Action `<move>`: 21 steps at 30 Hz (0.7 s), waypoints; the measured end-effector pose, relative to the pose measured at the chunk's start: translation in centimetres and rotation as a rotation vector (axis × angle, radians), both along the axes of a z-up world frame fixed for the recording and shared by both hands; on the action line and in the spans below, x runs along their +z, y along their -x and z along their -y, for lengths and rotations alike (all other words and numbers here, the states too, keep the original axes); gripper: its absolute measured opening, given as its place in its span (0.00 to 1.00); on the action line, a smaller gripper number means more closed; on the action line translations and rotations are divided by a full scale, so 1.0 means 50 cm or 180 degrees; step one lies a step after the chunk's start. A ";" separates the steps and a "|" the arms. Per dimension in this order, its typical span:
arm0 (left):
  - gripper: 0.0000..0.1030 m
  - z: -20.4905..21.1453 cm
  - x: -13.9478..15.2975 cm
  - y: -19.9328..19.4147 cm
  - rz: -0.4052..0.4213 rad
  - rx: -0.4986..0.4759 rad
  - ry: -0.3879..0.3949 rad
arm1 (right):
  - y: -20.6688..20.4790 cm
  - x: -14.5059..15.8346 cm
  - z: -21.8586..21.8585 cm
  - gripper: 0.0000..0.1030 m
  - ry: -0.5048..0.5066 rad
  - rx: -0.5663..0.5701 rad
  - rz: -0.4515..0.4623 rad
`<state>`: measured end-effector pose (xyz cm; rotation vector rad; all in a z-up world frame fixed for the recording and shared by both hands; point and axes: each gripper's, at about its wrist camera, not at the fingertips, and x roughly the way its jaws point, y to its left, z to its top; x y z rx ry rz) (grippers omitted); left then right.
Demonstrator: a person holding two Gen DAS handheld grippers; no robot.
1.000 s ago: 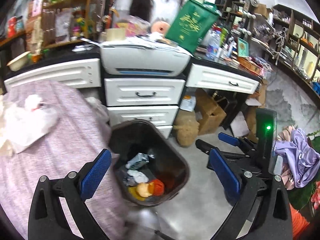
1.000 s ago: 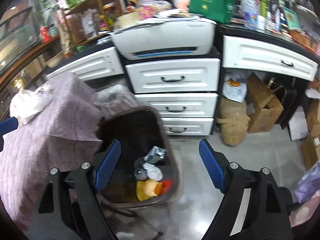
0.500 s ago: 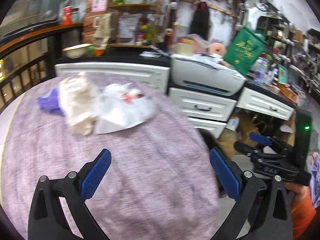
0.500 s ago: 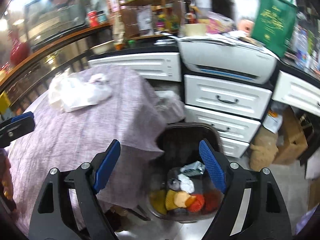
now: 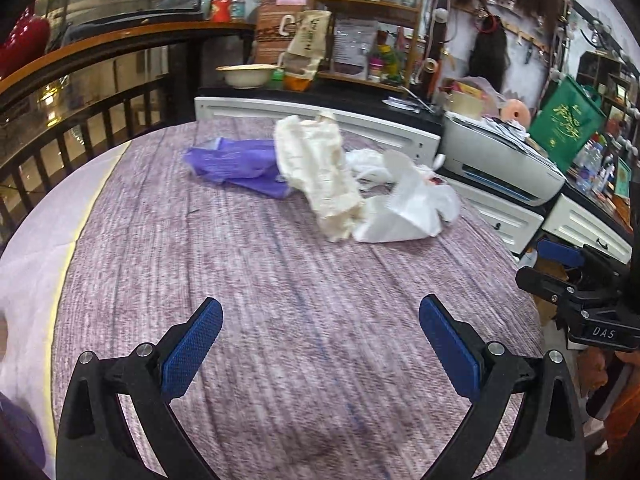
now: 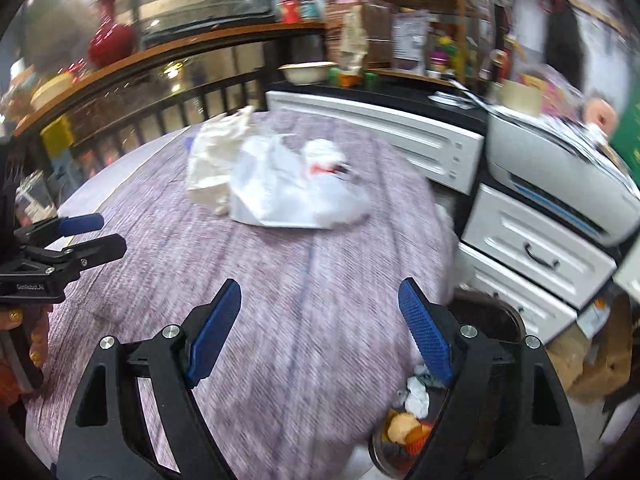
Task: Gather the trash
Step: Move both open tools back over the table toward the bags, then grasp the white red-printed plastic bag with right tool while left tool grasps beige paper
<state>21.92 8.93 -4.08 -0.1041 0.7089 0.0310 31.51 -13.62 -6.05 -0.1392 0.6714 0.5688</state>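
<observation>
On the round table with a purple cloth lie a purple plastic bag, a crumpled cream paper bag and a white plastic bag. The white bag and cream bag also show in the right wrist view. My left gripper is open and empty above the near part of the table. My right gripper is open and empty over the table's right edge. The dark trash bin with trash inside stands on the floor below it.
White drawers and a grey printer stand behind the table on the right. A wooden railing runs along the left. A cluttered shelf is at the back. The right gripper shows at the right edge of the left view.
Both grippers swung left and up from the trash bin on the floor to the table. The bags on the cloth have come into full view.
</observation>
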 end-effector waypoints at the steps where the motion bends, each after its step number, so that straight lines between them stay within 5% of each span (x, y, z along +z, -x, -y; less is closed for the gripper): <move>1: 0.95 -0.007 -0.003 0.001 0.0000 0.0020 0.0018 | -0.006 0.002 -0.013 0.78 0.0013 0.0062 -0.0017; 12: 0.95 -0.038 -0.005 -0.003 -0.0006 0.0056 0.0128 | -0.131 0.033 -0.080 0.77 0.0067 -0.0025 -0.0019; 21: 0.95 -0.023 -0.009 -0.016 -0.0046 -0.0052 0.0113 | -0.252 -0.022 -0.078 0.55 -0.0084 -0.0161 -0.0572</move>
